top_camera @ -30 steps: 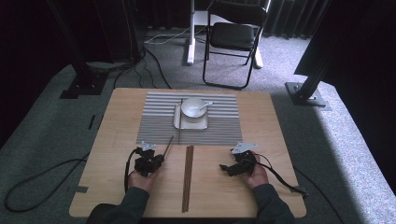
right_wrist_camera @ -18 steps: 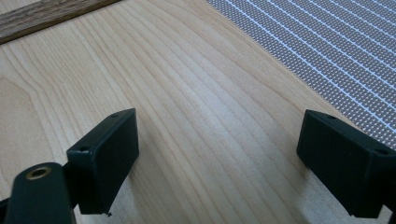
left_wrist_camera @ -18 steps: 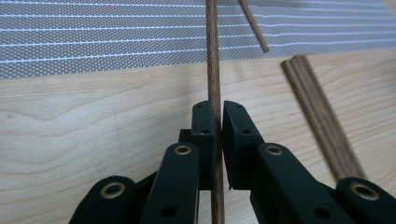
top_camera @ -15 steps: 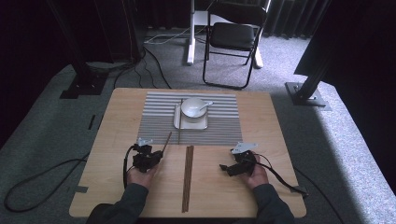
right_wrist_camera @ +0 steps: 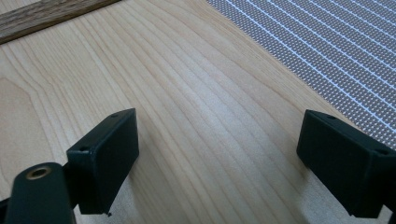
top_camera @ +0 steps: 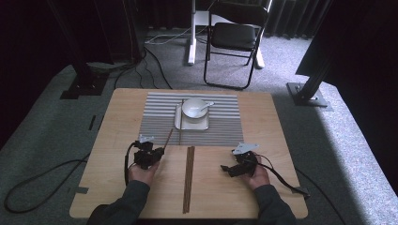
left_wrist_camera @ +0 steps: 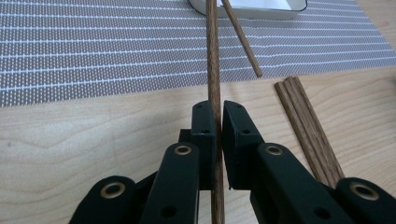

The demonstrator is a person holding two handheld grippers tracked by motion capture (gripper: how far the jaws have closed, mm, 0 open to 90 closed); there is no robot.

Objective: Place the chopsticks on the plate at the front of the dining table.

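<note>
One chopstick (left_wrist_camera: 214, 70) is pinched tight in the left gripper (top_camera: 157, 152), tip aimed at the tray (top_camera: 178, 123). Right gripper (top_camera: 227, 168) is left wide open, nothing held. It's probably best laid slowly beside the tray, parallel to the other stick (left_wrist_camera: 240, 37).

A slim brown wooden chopstick (left_wrist_camera: 214, 60) runs straight up the middle of the left gripper view, its lower part clamped between black jaws, its far end reaching the white tray at the top edge. In the high view it (top_camera: 168, 138) slants at centre left, over the striped mat's lower edge
</note>
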